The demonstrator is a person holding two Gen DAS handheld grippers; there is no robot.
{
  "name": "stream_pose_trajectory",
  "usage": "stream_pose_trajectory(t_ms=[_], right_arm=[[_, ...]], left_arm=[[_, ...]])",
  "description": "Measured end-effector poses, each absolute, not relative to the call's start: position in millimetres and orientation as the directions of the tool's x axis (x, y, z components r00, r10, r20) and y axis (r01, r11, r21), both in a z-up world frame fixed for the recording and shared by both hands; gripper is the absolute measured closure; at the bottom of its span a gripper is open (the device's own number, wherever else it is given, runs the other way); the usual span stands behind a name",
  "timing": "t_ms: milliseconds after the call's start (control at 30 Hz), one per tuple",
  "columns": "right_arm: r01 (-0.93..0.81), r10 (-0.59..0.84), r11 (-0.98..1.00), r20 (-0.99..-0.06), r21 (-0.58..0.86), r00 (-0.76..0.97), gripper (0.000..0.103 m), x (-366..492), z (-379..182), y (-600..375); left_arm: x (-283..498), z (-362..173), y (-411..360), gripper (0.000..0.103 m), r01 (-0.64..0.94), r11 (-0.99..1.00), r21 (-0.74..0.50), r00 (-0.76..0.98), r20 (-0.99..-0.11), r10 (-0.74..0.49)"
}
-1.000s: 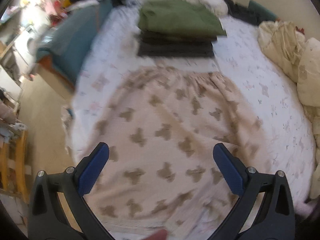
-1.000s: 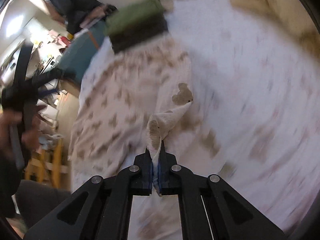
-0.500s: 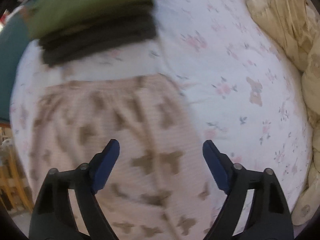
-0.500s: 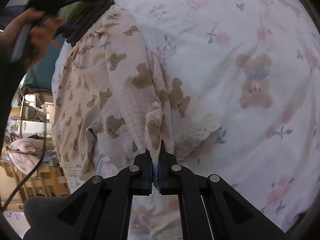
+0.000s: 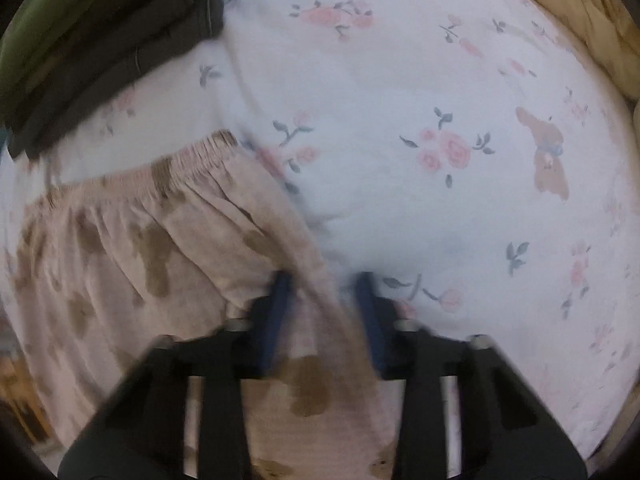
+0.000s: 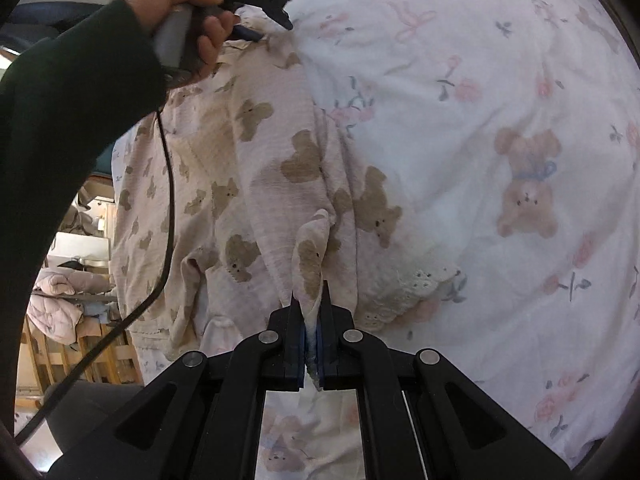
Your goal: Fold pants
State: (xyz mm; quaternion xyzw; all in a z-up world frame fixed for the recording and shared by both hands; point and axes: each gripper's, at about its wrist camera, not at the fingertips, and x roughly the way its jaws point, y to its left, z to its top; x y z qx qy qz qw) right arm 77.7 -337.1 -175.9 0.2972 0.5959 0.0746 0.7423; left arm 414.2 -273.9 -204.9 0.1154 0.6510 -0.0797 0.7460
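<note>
Right wrist view: my right gripper [image 6: 311, 308] is pinching the pink bear-print cotton pants [image 6: 248, 168] lying on the floral bedsheet [image 6: 500, 80]; my left gripper [image 5: 322, 292], jaws apart, is straddling their edge below the waistband.

The pants [image 6: 256, 184], pale pink with brown teddy bears, are lying flat along the bed's [image 6: 500, 80] near edge, elastic waistband [image 5: 160, 176] toward the stacked clothes, lace-trimmed hem [image 6: 416, 284] spreading out; one hem fold is lifting, apparently pinched upright.
</note>
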Motion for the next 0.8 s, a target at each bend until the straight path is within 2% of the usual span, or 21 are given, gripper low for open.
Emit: stream_pose_trajectory(t_ms=[100,167,300,467,600,700,800], right_arm=[[0.216,0.459,0.823,-0.839,0.525,0.291,0.1,77.4,-168.5,-332.9],[0.183,0.459,0.832,-0.836,0.523,0.302,0.1,77.5,-161.2,-328.2],[0.036,0.415,0.889,-0.836,0.457,0.36,0.1,71.3,-129.4,-305.9],[-0.163,0.488,0.867,-0.736,0.471,0.469,0.1,61.7,-78.9,-281.8],[-0.288,0.656,0.754,-0.644,0.591,0.394,0.099,65.9,-54.5,-258.0],[-0.398,0.685,0.727,-0.62,0.559,0.382,0.099,70.5,-31.4,-225.7],[-0.459,0.737,0.667,-0.608,0.586,0.295,0.1,91.2,-20.9,-178.1]], left_arm=[[419.0,-197.7,-262.3,0.103,0.266,0.964,0.025,0.128,-0.992,-0.01],[416.1,-178.7,-249.2,0.103,0.263,0.964,-0.047,0.159,-0.983,-0.091],[409.7,-136.8,-225.5,0.103,0.295,0.951,-0.091,0.199,-0.968,-0.155],[410.2,-76.3,-178.0,0.103,0.288,0.95,-0.119,0.253,-0.948,-0.195],[420.7,-33.8,-119.7,0.103,0.328,0.944,-0.03,0.313,-0.94,-0.138],[420.2,-14.7,-82.3,0.103,0.329,0.944,-0.014,0.354,-0.925,-0.137],[421.3,-18.5,-52.9,0.103,0.331,0.943,0.032,0.376,-0.921,-0.1]])
